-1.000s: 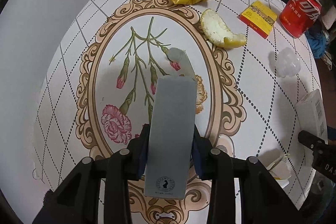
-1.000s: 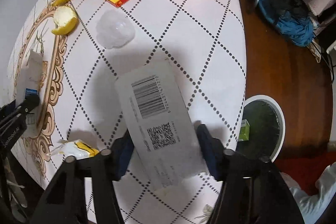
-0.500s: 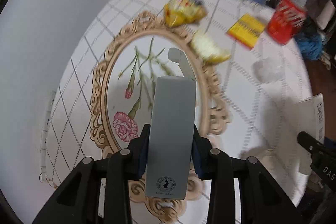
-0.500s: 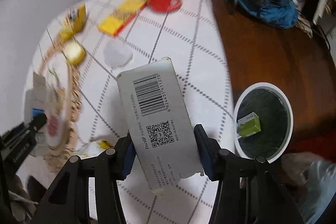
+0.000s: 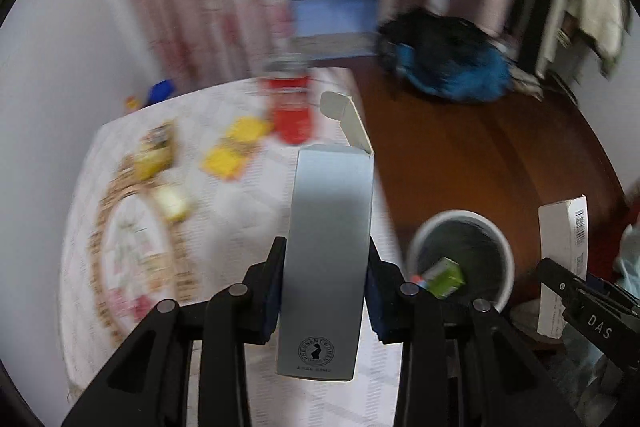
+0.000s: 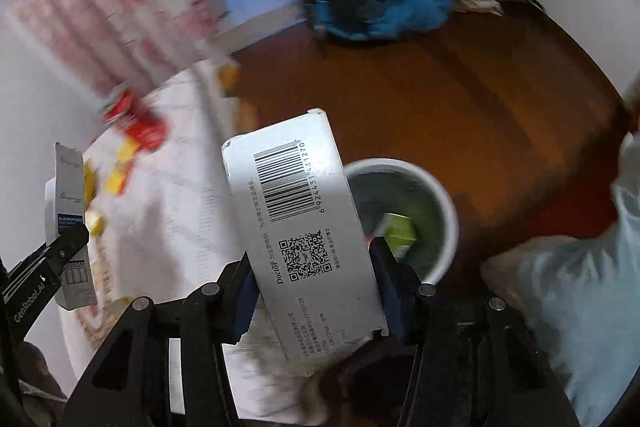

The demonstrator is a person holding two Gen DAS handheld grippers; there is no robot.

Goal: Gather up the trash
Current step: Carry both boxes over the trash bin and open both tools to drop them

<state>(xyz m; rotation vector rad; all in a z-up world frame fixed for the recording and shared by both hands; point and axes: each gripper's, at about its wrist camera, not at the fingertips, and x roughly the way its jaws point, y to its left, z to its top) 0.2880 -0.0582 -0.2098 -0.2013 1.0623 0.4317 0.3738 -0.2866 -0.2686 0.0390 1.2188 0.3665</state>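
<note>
A grey carton (image 5: pixel 326 259) with its top flap open is pinched between the pads of the left gripper (image 5: pixel 324 291), held above the table edge (image 5: pixel 240 211). A white barcoded box (image 6: pixel 304 227) is clamped in the right gripper (image 6: pixel 314 287), tilted, beside the table. Just beyond, on the brown floor (image 6: pixel 460 107), a white bin (image 6: pixel 444 199) is seen holding a green box (image 6: pixel 396 231). Farther off, on the table, a red can (image 5: pixel 290 111), a yellow packet (image 5: pixel 236 151) and other blurred litter are left. A blue bag (image 5: pixel 452 71) is seen farthest.
</note>
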